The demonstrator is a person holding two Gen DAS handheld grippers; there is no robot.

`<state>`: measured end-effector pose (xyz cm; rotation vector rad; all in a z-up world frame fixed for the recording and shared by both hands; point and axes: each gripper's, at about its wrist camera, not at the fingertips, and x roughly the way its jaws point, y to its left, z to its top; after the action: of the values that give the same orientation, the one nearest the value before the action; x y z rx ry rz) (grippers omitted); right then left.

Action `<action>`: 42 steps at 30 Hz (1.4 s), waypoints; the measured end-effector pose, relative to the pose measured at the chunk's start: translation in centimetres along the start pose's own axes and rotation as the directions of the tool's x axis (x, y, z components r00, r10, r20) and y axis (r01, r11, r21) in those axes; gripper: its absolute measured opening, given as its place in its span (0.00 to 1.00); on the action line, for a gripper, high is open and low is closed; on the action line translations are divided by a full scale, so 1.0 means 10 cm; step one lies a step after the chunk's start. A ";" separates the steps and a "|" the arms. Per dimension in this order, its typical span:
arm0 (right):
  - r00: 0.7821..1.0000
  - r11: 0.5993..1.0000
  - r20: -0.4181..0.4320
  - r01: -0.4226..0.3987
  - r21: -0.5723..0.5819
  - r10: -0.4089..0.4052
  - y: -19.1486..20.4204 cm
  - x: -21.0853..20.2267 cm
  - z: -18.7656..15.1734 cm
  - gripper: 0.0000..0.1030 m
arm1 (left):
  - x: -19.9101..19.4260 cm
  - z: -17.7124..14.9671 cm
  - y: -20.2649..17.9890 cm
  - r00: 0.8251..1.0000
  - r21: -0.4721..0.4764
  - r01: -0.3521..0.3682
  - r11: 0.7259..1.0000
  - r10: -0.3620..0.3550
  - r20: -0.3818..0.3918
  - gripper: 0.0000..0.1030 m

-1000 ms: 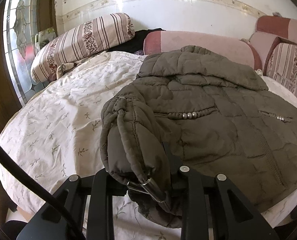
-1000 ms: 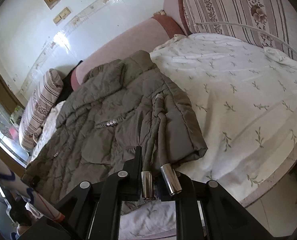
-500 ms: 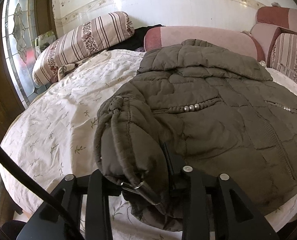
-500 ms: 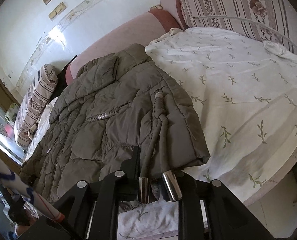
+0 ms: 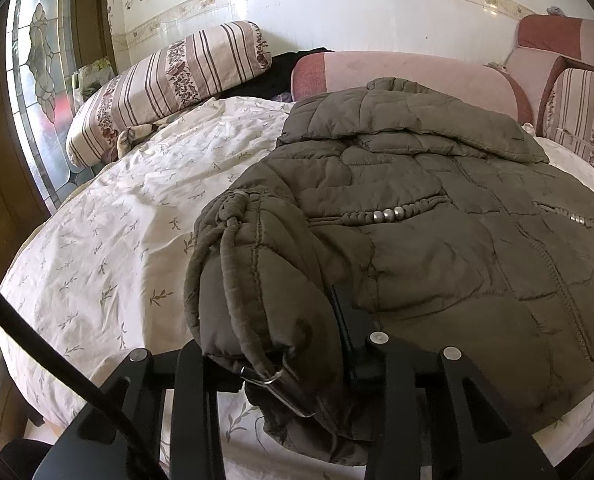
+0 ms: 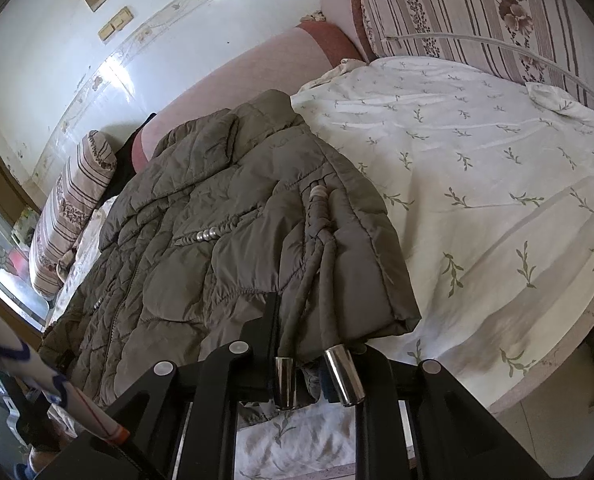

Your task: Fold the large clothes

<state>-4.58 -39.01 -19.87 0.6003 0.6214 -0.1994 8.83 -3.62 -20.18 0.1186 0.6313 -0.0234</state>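
Note:
An olive quilted puffer jacket [image 5: 437, 240] lies spread on the bed's floral sheet [image 5: 109, 240], collar toward the wall. Its left sleeve [image 5: 249, 280] is folded inward, and the cuff drapes between the fingers of my left gripper [image 5: 297, 344], which is shut on it; only the right finger [image 5: 343, 316] shows. In the right wrist view the other sleeve [image 6: 337, 248] also lies folded over the jacket [image 6: 185, 240]. My right gripper [image 6: 313, 344] is closing on that cuff, and two cords with metal tips [image 6: 343, 376] hang over it.
Striped bolsters [image 5: 169, 80] and a pink padded headboard [image 5: 397, 76] line the far side by the wall. A stained-glass window [image 5: 37, 80] is at the left. A white pole with blue marks [image 6: 37, 376] crosses the lower left. The bed's edge [image 6: 557, 340] drops off at the right.
Both views have shifted only slightly. Each sleeve end lies between its jaws as before, and the jacket has not moved on the bed.

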 end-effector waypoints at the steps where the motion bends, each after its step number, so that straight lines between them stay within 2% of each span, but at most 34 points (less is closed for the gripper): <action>1: 1.000 1.000 -0.002 0.001 0.002 -0.001 0.00 0.00 0.00 0.17 | 0.00 0.00 0.00 1.000 -0.001 0.001 1.000 -0.001 -0.001 0.32; 16: 1.000 1.000 0.021 0.001 -0.017 -0.001 0.03 -0.05 0.01 0.13 | -0.06 0.02 0.01 1.000 0.000 0.016 1.000 -0.016 0.027 0.27; 28: 0.997 0.999 0.057 -0.040 -0.020 0.042 0.09 -0.29 0.08 0.11 | -0.33 0.08 0.03 0.996 -0.001 0.045 0.999 -0.045 0.082 0.25; 42: 0.994 0.997 0.070 -0.076 -0.033 0.078 0.05 -0.48 0.16 0.11 | -0.48 0.11 0.08 0.993 -0.013 0.067 0.998 -0.065 0.098 0.25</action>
<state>-7.43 -39.55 -15.71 0.5849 0.5307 -0.1383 5.68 -3.02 -16.37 0.0803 0.5373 -0.0874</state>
